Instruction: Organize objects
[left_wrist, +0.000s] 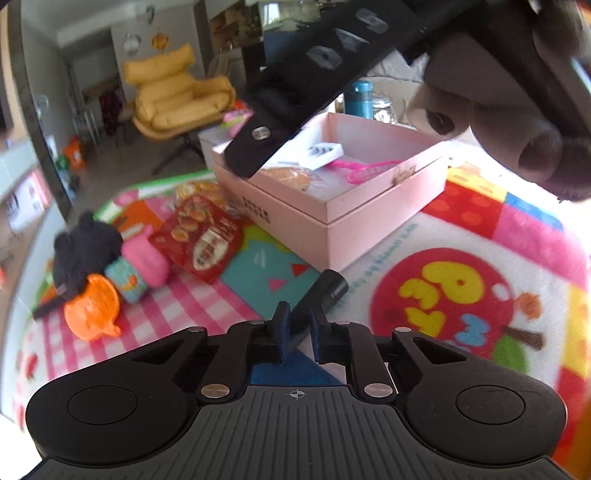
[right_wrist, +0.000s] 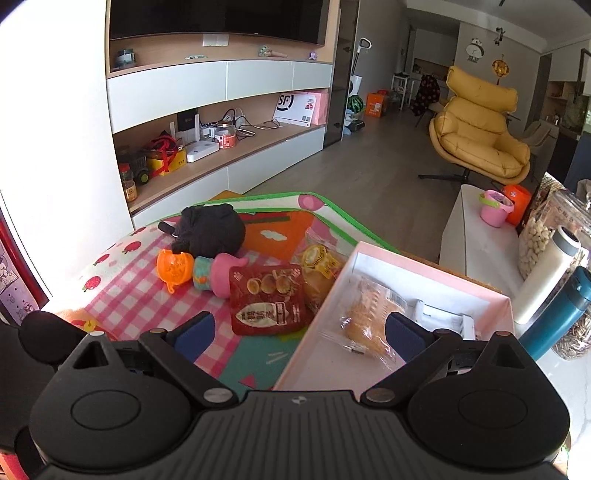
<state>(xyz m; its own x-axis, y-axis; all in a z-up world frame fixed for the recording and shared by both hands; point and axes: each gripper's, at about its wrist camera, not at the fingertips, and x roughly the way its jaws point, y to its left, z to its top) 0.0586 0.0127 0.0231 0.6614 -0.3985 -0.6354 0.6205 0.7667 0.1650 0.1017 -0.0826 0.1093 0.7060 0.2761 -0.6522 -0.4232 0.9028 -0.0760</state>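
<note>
Left wrist view: the pink box (left_wrist: 332, 206) is sitting open on the patterned play mat (left_wrist: 461, 236), holding a wrapped bun (left_wrist: 291, 177), a pink comb (left_wrist: 365, 171) and a small white tray (left_wrist: 321, 155). Left of the box, a red snack packet (left_wrist: 203, 240), a pink-and-teal toy (left_wrist: 140, 269), an orange pumpkin toy (left_wrist: 92, 310) and a black plush (left_wrist: 85, 247) are lying bunched together on the mat.

The right gripper's dark body is crossing the upper frame, covering the box's far left corner and much of the room behind. A grey sleeve (left_wrist: 517, 122) is filling the top right corner.

The left gripper (left_wrist: 299, 332) is pointing down at the mat, jaws clamped on a black cylindrical item (left_wrist: 321, 295) that is jutting out toward the box; its lower end is hidden between the pads, and it is possibly a marker or small tube.

Right wrist view: the right gripper (right_wrist: 299, 328) is hanging above the box's near corner, jaws spread wide and holding nothing, one finger over the mat, the other over the box. A teal bottle (right_wrist: 554, 317) and a white bottle (right_wrist: 546, 273) are standing just right of the box, with glass jars behind them cut off at the edge.
</note>
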